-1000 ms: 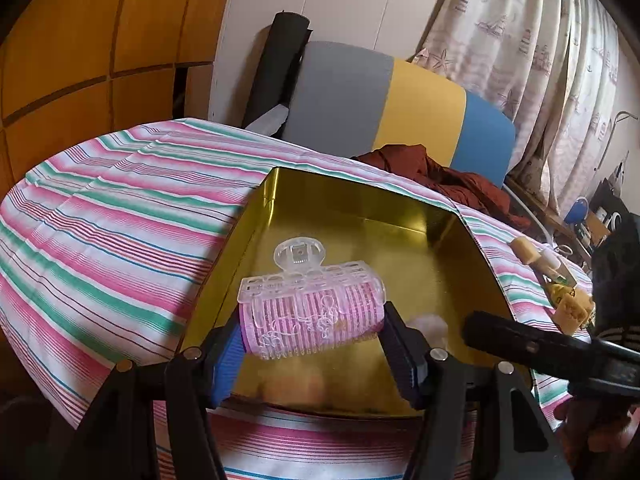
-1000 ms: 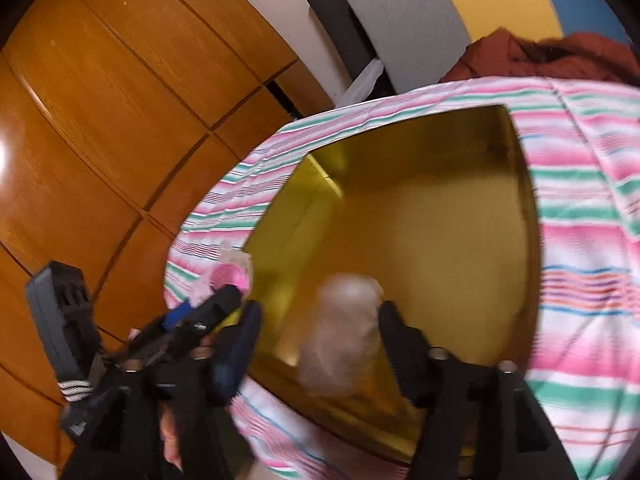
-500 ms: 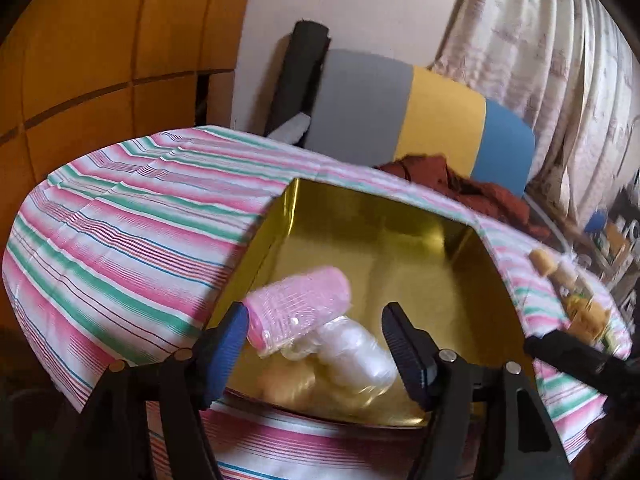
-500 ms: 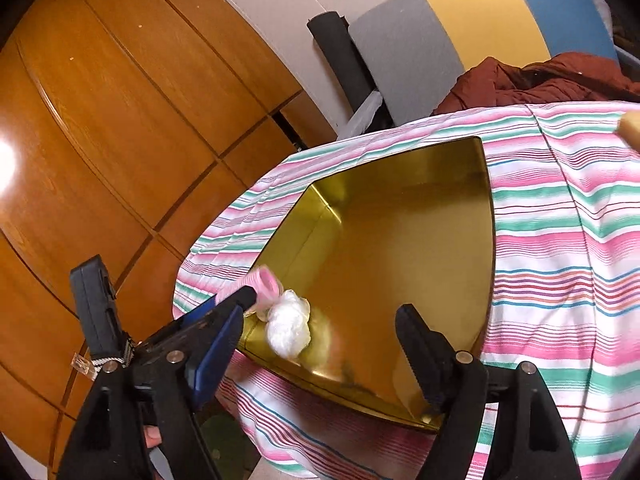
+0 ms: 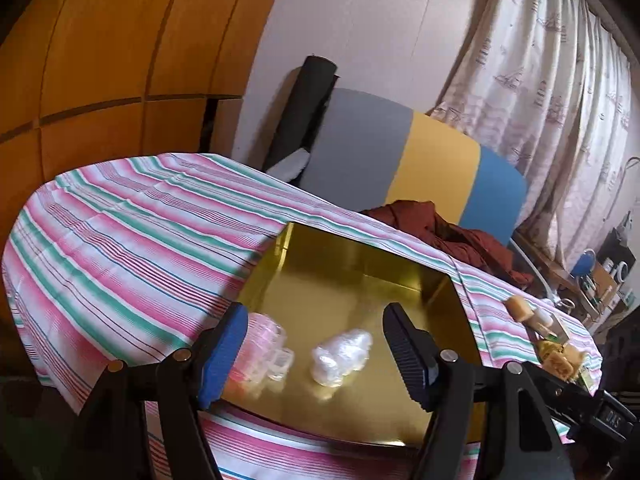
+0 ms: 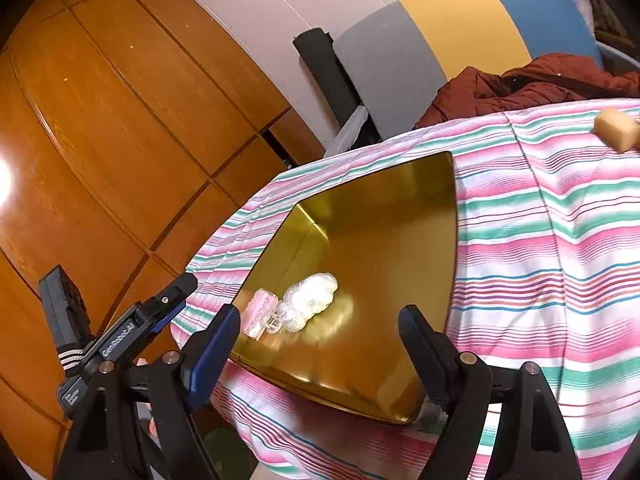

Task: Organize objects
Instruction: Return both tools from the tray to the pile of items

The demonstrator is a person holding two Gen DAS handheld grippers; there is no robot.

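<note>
Since 1 second ago: both grippers have let go; the pink hair roller (image 5: 262, 346) and the clear plastic wad (image 5: 340, 354), then between the jaws, now lie loose in the gold tray (image 5: 360, 280).

Left wrist view: the left gripper (image 5: 314, 354) has just been opening and hangs above the tray's near edge, jaws apart, clamped on nothing. The roller sits just beside its blue pad, the wad near the middle of the gap, both down on the tray floor.

Right wrist view: the right gripper (image 6: 320, 350) has likewise been spreading, jaws wide and bare. The 2 items touch, or nearly so, in the tray's near-left corner.

Container: 1 shallow gold tray on the striped cloth (image 6: 560, 240); it holds only the roller and the wad.

Still outside: yellowish pieces (image 5: 556, 354) at the cloth's right end, too blurred to name.

Risk: the round roller may roll on the slick metal if a finger clips it.
</note>
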